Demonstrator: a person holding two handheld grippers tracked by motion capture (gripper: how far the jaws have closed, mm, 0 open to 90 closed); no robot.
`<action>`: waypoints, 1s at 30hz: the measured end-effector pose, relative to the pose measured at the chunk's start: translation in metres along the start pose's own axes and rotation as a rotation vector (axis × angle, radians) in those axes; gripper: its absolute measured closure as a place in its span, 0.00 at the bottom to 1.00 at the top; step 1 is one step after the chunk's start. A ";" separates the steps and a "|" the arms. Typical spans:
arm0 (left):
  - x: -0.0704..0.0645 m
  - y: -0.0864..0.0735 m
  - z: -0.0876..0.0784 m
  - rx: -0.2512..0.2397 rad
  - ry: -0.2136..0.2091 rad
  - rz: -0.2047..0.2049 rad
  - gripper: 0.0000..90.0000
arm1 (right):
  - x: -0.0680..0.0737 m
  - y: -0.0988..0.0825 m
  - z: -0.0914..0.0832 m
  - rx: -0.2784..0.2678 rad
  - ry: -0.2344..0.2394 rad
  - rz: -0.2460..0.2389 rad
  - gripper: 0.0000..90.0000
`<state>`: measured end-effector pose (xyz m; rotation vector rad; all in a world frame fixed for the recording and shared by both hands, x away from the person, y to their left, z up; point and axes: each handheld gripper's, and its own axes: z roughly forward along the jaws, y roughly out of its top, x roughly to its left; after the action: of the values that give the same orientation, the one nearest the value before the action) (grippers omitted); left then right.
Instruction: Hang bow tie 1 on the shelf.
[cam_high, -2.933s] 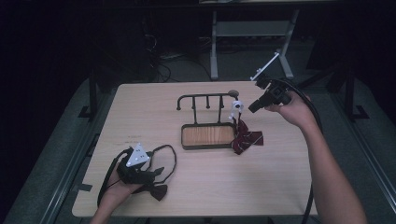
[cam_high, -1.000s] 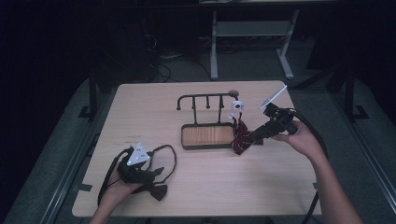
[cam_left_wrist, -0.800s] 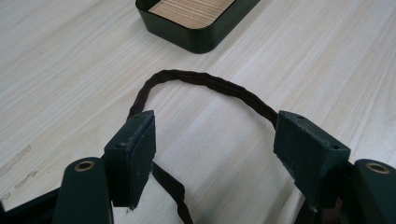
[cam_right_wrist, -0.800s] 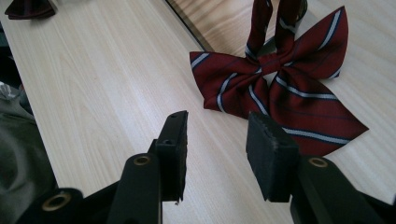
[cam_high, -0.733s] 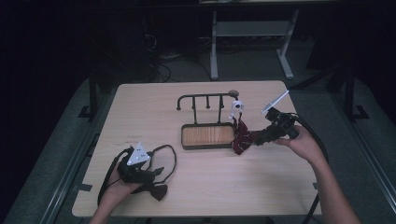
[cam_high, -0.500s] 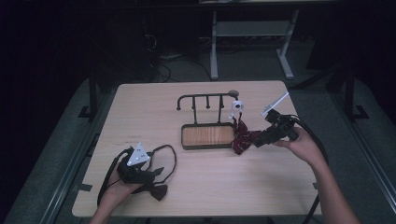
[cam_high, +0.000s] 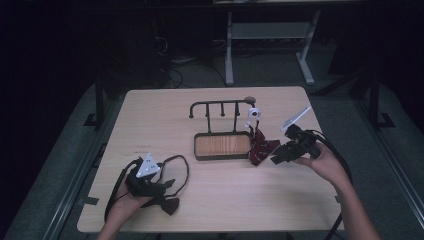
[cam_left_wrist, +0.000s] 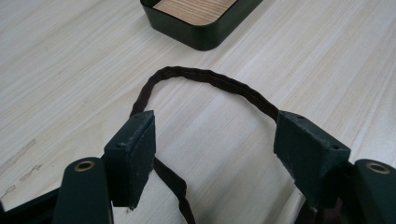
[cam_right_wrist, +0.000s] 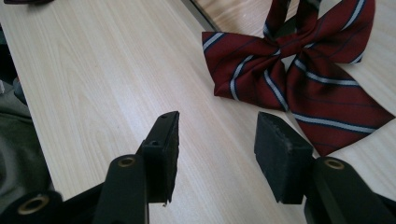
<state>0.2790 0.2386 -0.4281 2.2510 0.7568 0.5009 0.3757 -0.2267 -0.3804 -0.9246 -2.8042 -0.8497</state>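
A dark red bow tie (cam_high: 260, 147) with pale stripes lies on the table against the right end of a black tray (cam_high: 220, 156). My right gripper (cam_high: 277, 156) is low over the table just to its right and points at it. In the right gripper view the bow tie (cam_right_wrist: 280, 70) lies just ahead of the right gripper (cam_right_wrist: 217, 149). Its jaws have just been opening and nothing is between them. At the front left, my left gripper (cam_high: 150, 182) rests by a dark bow tie (cam_high: 169, 204). The tie's strap (cam_left_wrist: 210, 77) loops on the table ahead of the open left gripper (cam_left_wrist: 215, 149).
The tray has a wooden bottom, and its corner (cam_left_wrist: 201, 39) is near the left gripper. A black hook rack (cam_high: 220, 105) rises behind the tray, with a small white piece (cam_high: 253, 114) at its right end. Floor and a metal stand lie beyond the table.
My right gripper came down from high at the table's back right to the tabletop beside the red bow tie. The left hand and its gripper stayed put.
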 end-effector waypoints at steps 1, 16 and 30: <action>0.000 0.000 0.000 -0.001 0.002 0.002 0.33 | 0.001 -0.002 0.002 0.008 0.010 0.004 0.55; 0.000 0.000 0.001 0.001 0.003 -0.002 0.33 | 0.008 -0.016 0.007 0.007 0.010 -0.006 0.53; 0.000 0.000 0.001 0.011 0.003 -0.005 0.33 | 0.015 -0.032 0.013 -0.007 0.003 0.001 0.50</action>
<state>0.2800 0.2383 -0.4290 2.2584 0.7677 0.4993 0.3467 -0.2337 -0.4032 -0.9247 -2.7994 -0.8603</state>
